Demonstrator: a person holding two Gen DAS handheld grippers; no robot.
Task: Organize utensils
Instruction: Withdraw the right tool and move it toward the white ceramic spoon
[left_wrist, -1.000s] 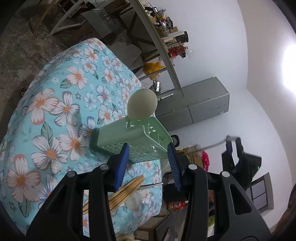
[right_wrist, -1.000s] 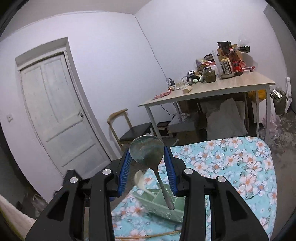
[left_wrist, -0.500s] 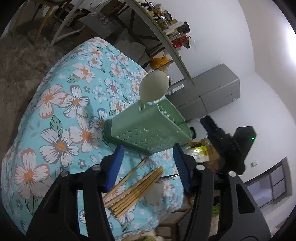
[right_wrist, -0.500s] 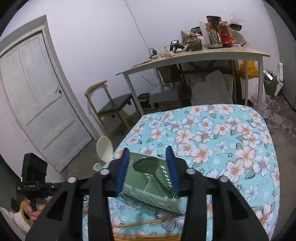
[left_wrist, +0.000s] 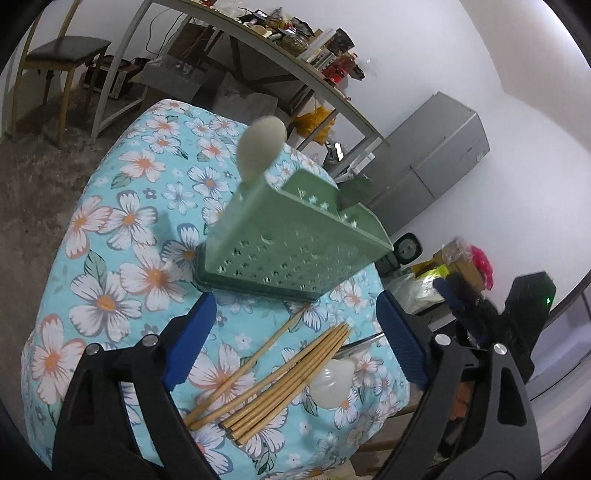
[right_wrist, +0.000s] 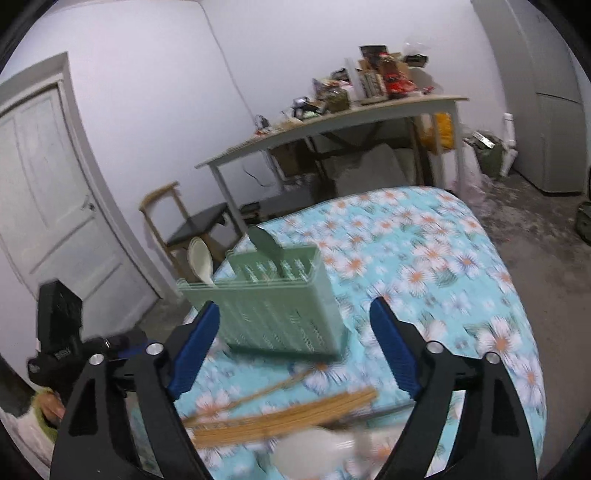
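A green perforated utensil holder (left_wrist: 295, 247) stands on the floral tablecloth (left_wrist: 122, 221); it also shows in the right wrist view (right_wrist: 273, 310). A white spoon (left_wrist: 260, 147) and a metal spoon (right_wrist: 264, 240) stand in it. Several wooden chopsticks (left_wrist: 280, 376) lie in front of the holder, with a white spoon (left_wrist: 332, 380) beside them and a metal handle (left_wrist: 362, 341) behind. My left gripper (left_wrist: 295, 343) is open and empty above the chopsticks. My right gripper (right_wrist: 295, 343) is open and empty, just in front of the holder.
A long grey table (right_wrist: 332, 118) with clutter stands behind, with a wooden chair (right_wrist: 184, 225) by a white door (right_wrist: 48, 192). A grey cabinet (left_wrist: 436, 158) stands against the wall. The tablecloth's edges drop to a grey floor (right_wrist: 546, 236).
My right gripper let go of the metal spoon into the holder, opened wide and drew back. My left gripper opened wider and pulled back, so the chopsticks show fully.
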